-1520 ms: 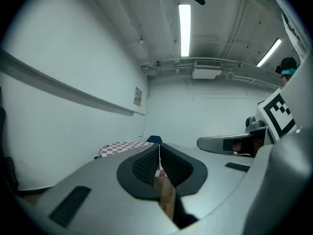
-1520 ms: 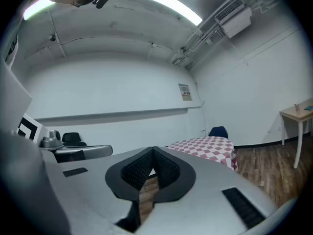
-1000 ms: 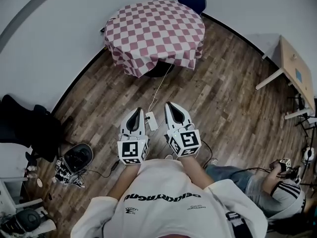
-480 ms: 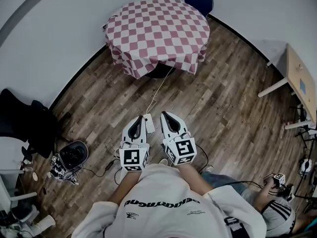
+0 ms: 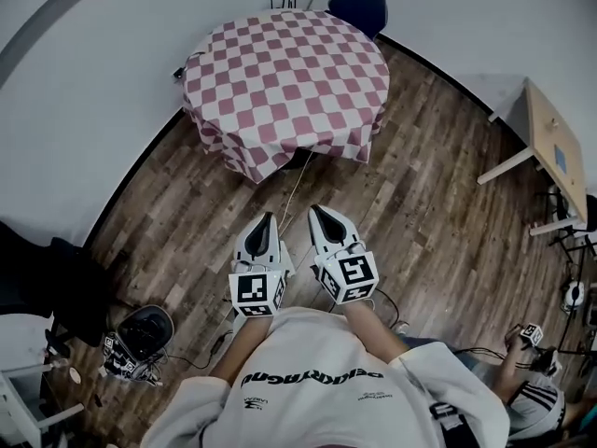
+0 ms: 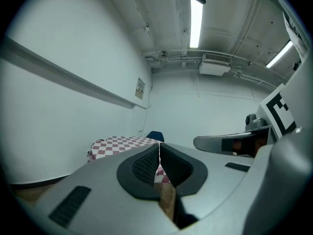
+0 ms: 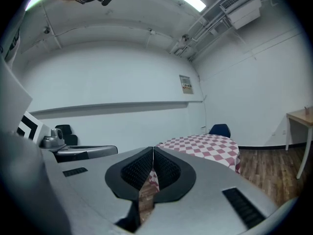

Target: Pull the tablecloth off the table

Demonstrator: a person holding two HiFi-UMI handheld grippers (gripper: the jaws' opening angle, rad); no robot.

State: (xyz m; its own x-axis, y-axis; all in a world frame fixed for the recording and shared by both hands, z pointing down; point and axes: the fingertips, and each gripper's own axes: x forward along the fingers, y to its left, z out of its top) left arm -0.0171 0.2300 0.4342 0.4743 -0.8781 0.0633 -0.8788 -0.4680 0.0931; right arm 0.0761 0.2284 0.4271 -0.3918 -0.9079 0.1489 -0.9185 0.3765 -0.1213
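Note:
A red-and-white checked tablecloth (image 5: 284, 87) covers a round table at the far side of the room and hangs over its edge. It also shows in the left gripper view as the tablecloth (image 6: 120, 143) and in the right gripper view as the tablecloth (image 7: 205, 147). My left gripper (image 5: 264, 217) and right gripper (image 5: 317, 211) are held side by side in front of the person's chest, pointing toward the table and well short of it. Both are shut with nothing between their pads. In the gripper views the left gripper (image 6: 160, 146) and the right gripper (image 7: 153, 149) show closed jaws.
A white cable (image 5: 297, 180) runs over the wooden floor (image 5: 420, 213) from under the table. A blue chair (image 5: 359, 7) stands behind the table. A wooden side table (image 5: 550, 147) is at the right, a seated person (image 5: 522, 399) at lower right, gear (image 5: 140, 339) at lower left.
The person has stepped closer to the table, which now sits larger and lower in the head view. Both grippers stay shut and side by side.

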